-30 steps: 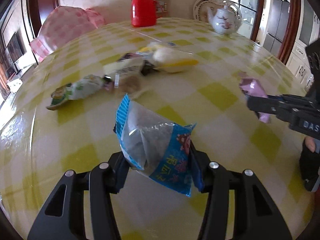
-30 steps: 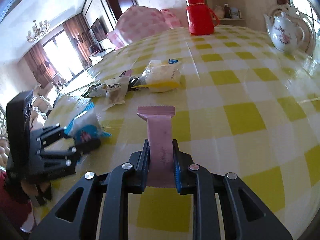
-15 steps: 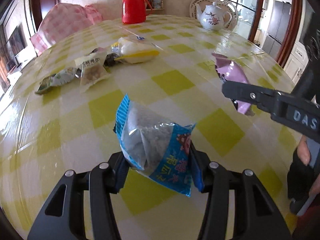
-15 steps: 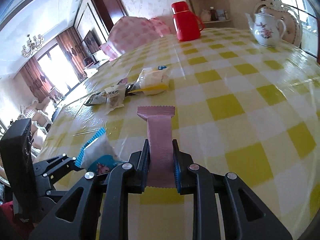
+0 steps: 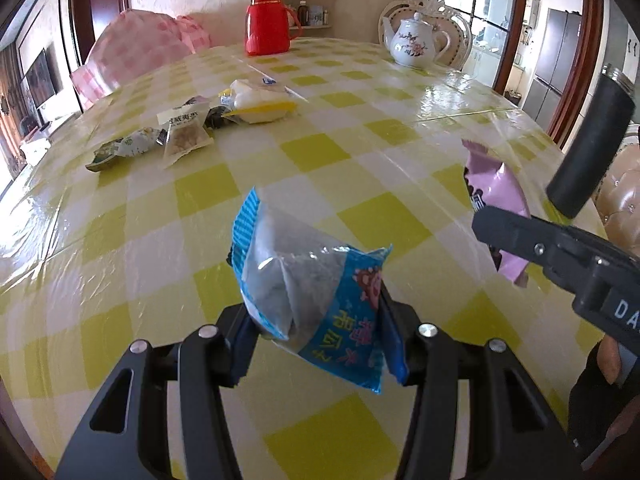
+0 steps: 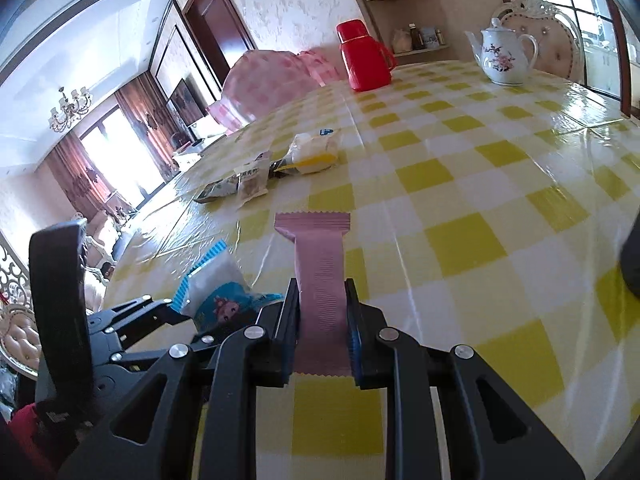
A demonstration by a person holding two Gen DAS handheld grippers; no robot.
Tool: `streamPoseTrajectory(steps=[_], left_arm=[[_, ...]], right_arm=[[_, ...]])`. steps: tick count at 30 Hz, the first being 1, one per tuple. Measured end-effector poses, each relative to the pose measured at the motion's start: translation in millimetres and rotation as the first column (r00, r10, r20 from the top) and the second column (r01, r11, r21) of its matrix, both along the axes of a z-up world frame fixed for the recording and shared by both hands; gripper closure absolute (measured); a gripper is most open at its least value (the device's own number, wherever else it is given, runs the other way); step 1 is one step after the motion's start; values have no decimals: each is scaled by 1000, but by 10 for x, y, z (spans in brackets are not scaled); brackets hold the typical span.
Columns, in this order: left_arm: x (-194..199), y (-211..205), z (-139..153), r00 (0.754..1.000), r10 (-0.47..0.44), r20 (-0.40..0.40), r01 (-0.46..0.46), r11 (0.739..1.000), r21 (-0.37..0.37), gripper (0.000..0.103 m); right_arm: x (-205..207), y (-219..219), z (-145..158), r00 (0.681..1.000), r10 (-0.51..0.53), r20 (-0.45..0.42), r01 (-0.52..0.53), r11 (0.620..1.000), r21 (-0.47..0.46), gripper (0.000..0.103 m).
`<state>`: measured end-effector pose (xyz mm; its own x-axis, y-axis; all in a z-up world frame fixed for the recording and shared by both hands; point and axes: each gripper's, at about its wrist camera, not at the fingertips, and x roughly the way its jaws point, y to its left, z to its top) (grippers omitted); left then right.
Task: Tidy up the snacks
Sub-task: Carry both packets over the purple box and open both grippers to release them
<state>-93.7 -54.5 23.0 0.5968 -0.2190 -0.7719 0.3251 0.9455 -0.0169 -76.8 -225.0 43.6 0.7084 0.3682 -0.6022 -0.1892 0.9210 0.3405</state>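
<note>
My left gripper [image 5: 316, 320] is shut on a blue and clear snack packet [image 5: 308, 292] held above the yellow-checked table [image 5: 360, 148]. My right gripper [image 6: 322, 312] is shut on a pink wrapper [image 6: 320, 268] that stands up between its pads. In the left wrist view the right gripper [image 5: 496, 232] with the pink wrapper [image 5: 494, 192] hangs at the right. In the right wrist view the left gripper [image 6: 192, 312] with the blue packet [image 6: 220, 288] sits at the lower left. A cluster of loose snacks [image 5: 192, 128] lies further out on the table.
A red thermos [image 5: 267, 20] and a white floral teapot [image 5: 416, 42] stand at the far side of the table. A pink checked cushion [image 5: 136, 48] rests on a chair beyond the far left edge. A dark cylinder [image 5: 592, 140] rises at the right.
Both grippers have pulled back toward the near edge of the table with their packets still held. The snack cluster, thermos and teapot now look farther away.
</note>
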Motion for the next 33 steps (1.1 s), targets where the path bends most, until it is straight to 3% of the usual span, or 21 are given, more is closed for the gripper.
streamPoseTrajectory(steps=[12,23,33], left_arm=[[-486,388,214,998,0,66,-4,999,54,50],[-771,1126,264,994,65,87,-74,993,94,50],[-1043,1840,230,988,131,76,-142,978,151,50]], right_arm=[[-333,400,108,996,81,27,-79,996,-46,82],[-461,1110,178,977,208,39,-204,974,-98,82],[-665,1843,161,929,367,47,-359,925,-127,82]])
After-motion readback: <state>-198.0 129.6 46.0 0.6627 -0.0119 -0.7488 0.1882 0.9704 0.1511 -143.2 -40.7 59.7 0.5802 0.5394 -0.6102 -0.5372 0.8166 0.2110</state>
